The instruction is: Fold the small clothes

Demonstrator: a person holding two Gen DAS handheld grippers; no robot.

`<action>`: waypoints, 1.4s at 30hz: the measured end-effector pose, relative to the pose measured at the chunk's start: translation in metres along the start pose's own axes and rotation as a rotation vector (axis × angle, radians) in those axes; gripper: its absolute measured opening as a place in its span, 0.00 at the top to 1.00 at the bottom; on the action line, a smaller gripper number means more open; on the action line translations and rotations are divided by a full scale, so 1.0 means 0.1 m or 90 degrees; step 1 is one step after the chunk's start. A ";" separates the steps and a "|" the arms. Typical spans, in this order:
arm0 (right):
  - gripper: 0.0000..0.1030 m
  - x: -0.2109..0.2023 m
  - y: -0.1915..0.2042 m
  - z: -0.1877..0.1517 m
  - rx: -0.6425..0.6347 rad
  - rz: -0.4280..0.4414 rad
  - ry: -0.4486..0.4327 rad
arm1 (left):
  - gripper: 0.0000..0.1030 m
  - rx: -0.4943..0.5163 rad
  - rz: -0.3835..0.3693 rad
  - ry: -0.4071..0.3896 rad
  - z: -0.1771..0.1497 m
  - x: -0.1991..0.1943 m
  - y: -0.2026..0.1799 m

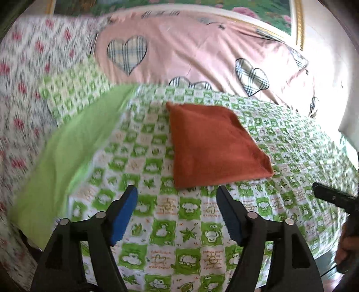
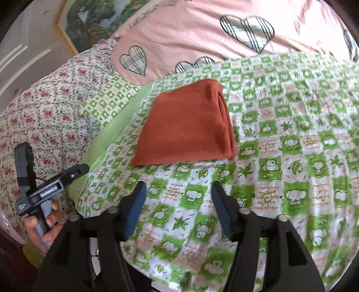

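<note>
A rust-orange cloth [image 1: 213,146] lies folded into a flat rectangle on the green-and-white checked sheet [image 1: 179,224]. In the right wrist view the same orange cloth [image 2: 186,128] shows its layered folded edge on the right side. My left gripper [image 1: 177,191] hovers just short of the cloth's near edge, open, with nothing between its blue pads [image 1: 125,213]. My right gripper [image 2: 178,186] is also open and empty, a little back from the cloth's near edge. The left gripper's body [image 2: 42,191] appears at the left of the right wrist view, held by a hand [image 2: 42,224].
A pink quilt with plaid hearts [image 1: 190,49] lies behind the sheet. A floral bedspread [image 1: 22,89] covers the left side, and a plain green border [image 1: 67,157] runs along the sheet's left edge. A framed picture [image 1: 296,20] hangs on the wall. The right gripper's tip [image 1: 332,197] shows at right.
</note>
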State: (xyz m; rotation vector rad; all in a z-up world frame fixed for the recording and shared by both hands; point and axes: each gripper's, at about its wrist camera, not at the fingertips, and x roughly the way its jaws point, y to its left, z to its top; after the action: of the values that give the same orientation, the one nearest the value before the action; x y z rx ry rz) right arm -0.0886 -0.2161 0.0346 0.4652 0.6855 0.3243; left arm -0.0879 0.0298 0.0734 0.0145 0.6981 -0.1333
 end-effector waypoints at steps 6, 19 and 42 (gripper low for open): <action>0.20 -0.18 0.10 0.18 -0.029 -0.009 -0.008 | 0.11 0.028 -0.007 0.017 0.14 -0.07 -0.18; 0.01 -0.24 0.29 0.88 -0.113 -0.070 -0.027 | 0.01 -0.017 0.014 0.090 0.45 0.37 -0.19; 0.01 0.77 -0.11 0.48 0.000 -0.086 0.087 | 0.01 -0.023 0.110 0.174 0.07 1.04 -0.06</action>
State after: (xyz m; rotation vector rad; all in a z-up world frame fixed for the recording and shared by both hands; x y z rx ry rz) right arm 0.0013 -0.2065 0.0203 0.3977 0.8451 0.2302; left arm -0.0054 0.0115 0.0119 0.0593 0.9676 0.0491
